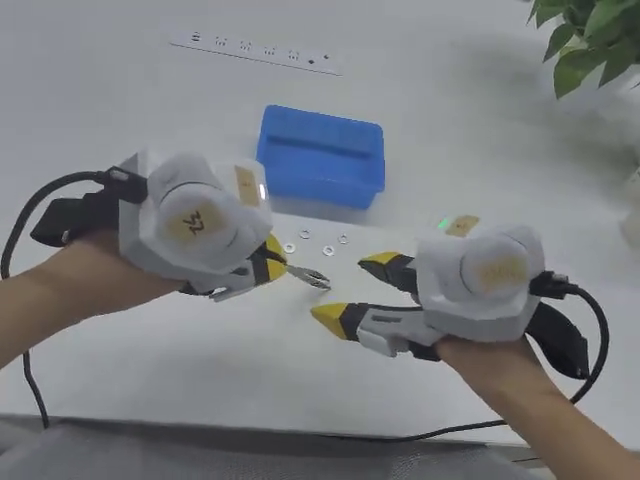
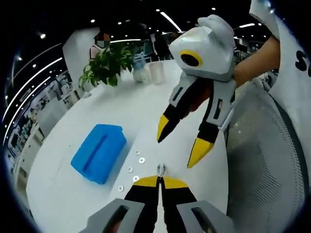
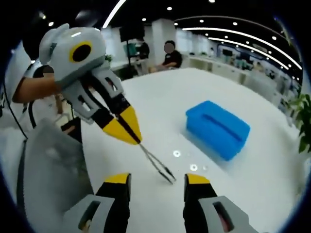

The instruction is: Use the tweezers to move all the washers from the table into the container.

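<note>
Barely begun: four washers (image 1: 328, 249) lie on the counter (image 1: 450, 120) just near of the blue container (image 1: 320, 155); left gripper (image 1: 272, 262) clamps tweezers (image 1: 308, 276), tips empty; right gripper (image 1: 345, 287) gapes, holding nothing.

Thin silver metal tweezers (image 1: 311, 277) at centre frame, which I see pinched at the rear by my left gripper (image 1: 272, 262), tips angled lower right, four small silver ring washers (image 1: 304, 234) lying flat just above, blue rectangular plastic container (image 1: 322, 155) beyond them, upper centre.
</note>
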Tool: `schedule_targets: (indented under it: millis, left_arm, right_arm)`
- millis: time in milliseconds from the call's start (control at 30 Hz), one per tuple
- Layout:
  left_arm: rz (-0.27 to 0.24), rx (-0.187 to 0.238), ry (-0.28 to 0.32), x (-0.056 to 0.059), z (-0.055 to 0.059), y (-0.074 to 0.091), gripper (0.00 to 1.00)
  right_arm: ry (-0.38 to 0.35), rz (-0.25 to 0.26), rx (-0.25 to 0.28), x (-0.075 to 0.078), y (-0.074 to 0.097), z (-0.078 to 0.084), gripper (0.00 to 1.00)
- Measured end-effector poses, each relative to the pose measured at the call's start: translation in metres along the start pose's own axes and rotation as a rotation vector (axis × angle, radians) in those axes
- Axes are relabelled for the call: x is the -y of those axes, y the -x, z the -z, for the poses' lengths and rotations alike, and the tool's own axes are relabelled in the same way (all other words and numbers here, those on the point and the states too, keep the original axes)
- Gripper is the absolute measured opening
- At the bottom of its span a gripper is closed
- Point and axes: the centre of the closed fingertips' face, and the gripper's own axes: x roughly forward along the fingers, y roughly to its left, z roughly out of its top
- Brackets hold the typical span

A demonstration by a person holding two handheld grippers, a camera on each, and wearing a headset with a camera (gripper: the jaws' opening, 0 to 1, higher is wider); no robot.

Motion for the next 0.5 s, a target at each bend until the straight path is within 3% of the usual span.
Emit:
schedule_targets:
  millis: [167, 267, 333, 500]
  left_arm:
    - [0.021, -0.001, -0.037, 0.004, -0.004, 0.006, 0.0]
    - [0.026, 0.001, -0.049, 0.003, -0.006, 0.008, 0.0]
    - [0.03, -0.002, -0.062, 0.003, -0.007, 0.009, 0.0]
    - [0.053, 0.009, -0.083, 0.005, -0.012, 0.011, 0.0]
  right_arm:
    - [0.098, -0.079, 0.028, -0.015, -0.013, -0.017, 0.23]
    - [0.159, -0.121, 0.007, -0.024, -0.02, -0.019, 0.23]
    - [0.215, -0.12, -0.002, -0.025, -0.023, -0.02, 0.2]
    - [0.236, -0.16, -0.002, -0.032, -0.03, -0.022, 0.17]
